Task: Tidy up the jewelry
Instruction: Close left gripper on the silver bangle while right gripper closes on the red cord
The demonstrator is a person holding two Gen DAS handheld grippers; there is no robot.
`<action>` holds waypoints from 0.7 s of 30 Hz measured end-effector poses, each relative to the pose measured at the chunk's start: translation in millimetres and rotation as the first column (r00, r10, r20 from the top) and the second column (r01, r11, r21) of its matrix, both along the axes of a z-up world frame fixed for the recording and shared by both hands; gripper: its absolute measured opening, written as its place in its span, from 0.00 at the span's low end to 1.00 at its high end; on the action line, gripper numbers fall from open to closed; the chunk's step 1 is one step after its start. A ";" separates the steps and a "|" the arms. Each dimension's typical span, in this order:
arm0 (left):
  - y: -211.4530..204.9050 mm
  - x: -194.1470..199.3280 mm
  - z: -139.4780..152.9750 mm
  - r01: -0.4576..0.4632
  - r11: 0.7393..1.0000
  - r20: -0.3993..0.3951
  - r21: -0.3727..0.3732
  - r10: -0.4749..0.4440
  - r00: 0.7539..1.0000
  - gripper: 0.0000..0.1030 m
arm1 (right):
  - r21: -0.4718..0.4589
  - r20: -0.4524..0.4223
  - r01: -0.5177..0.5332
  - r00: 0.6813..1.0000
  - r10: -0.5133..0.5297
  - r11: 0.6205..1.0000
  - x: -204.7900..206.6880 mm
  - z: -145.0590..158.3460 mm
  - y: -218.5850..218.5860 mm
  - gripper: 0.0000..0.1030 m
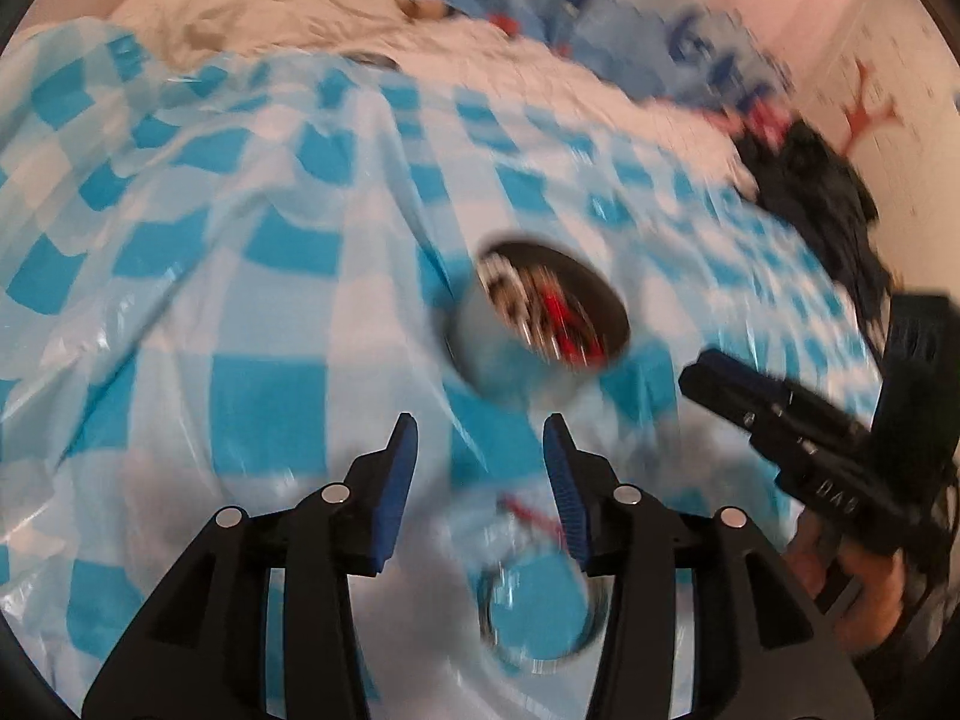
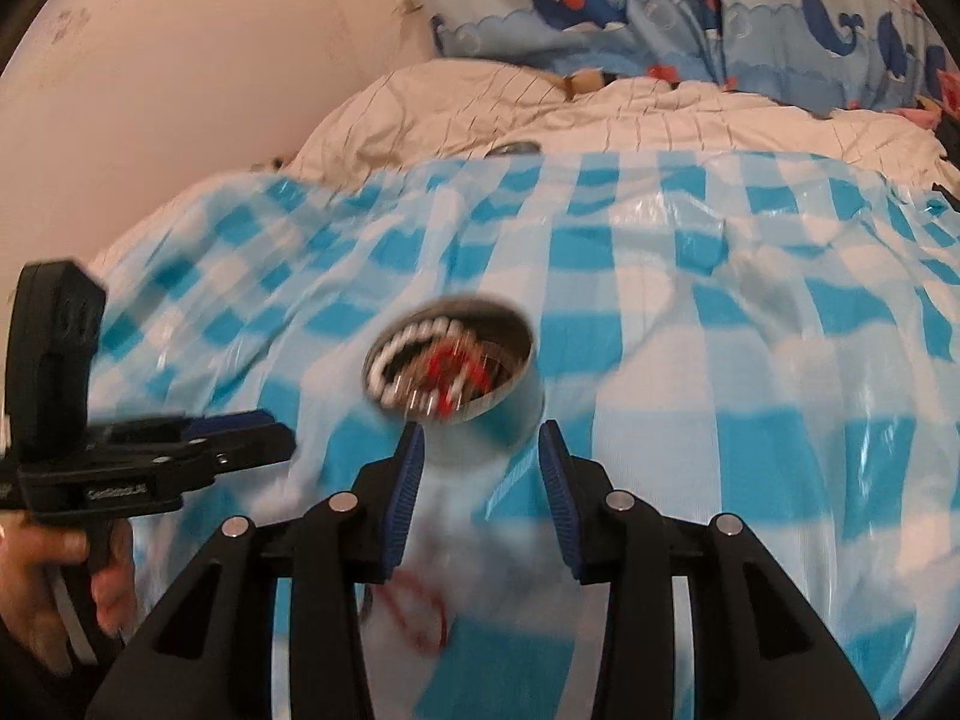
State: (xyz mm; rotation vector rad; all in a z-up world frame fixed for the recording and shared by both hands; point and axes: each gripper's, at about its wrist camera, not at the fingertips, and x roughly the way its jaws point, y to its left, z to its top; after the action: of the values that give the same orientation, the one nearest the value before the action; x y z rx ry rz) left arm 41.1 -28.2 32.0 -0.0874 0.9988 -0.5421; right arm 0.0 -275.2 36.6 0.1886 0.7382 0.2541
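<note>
- Work surface: a blue-and-white checked plastic sheet (image 2: 690, 324) is spread over a bed. It is wrinkled and glossy. Its far edge ends against a white striped quilt (image 2: 480, 102).
- Container: a round tin (image 2: 462, 384) stands on the sheet near the middle of both views, with its mouth open. In the left wrist view the tin (image 1: 528, 330) lies just beyond the fingertips, slightly to the right.
- Contents: white beads (image 2: 396, 354) line the tin's inner left rim; red jewelry (image 2: 450, 372) lies at its centre. Motion blur hides finer detail.
- Loose items: a red string piece (image 2: 420, 612) lies on the sheet near the right gripper's base. A clear ring-shaped item (image 1: 534, 612) lies on the sheet low in the left wrist view; its kind cannot be told.
- Left gripper (image 1: 483, 438): fingers spread apart, nothing between the pads. It hovers over the sheet, short of the tin.
- Right gripper (image 2: 480, 444): fingers spread, straddling the near wall of the tin; contact cannot be confirmed.
- Clearance: open sheet extends left and right of the tin. A dark garment (image 1: 816, 192) lies at the sheet's far right edge.
- Boundaries: a pink wall (image 2: 180, 60) stands at far left; whale-print fabric (image 2: 660, 6) stands behind the quilt.
</note>
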 end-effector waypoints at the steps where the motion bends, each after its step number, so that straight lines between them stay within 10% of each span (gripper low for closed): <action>1: -1.7 -5.7 -4.0 0.025 1.000 -0.007 0.018 -0.025 1.000 0.40 | -0.005 -0.009 -0.012 1.000 0.012 1.000 -4.6 -2.4 2.2 0.38; 16: -7.9 -45.5 -33.2 0.191 0.966 -0.014 0.173 -0.192 0.981 0.40 | -0.157 -0.179 -0.190 0.970 0.161 0.969 -12.6 -46.4 46.5 0.38; 21: -19.9 -53.3 -31.1 0.241 0.943 0.010 0.231 -0.250 0.968 0.15 | -0.137 -0.175 -0.194 0.970 0.169 0.971 -14.0 -43.4 42.2 0.16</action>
State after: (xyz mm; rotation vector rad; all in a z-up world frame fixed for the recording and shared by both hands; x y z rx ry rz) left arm -12.1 -48.0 0.9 0.2560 1.0339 -0.6501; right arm -14.0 -233.0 -6.8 -0.0053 0.9354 0.3585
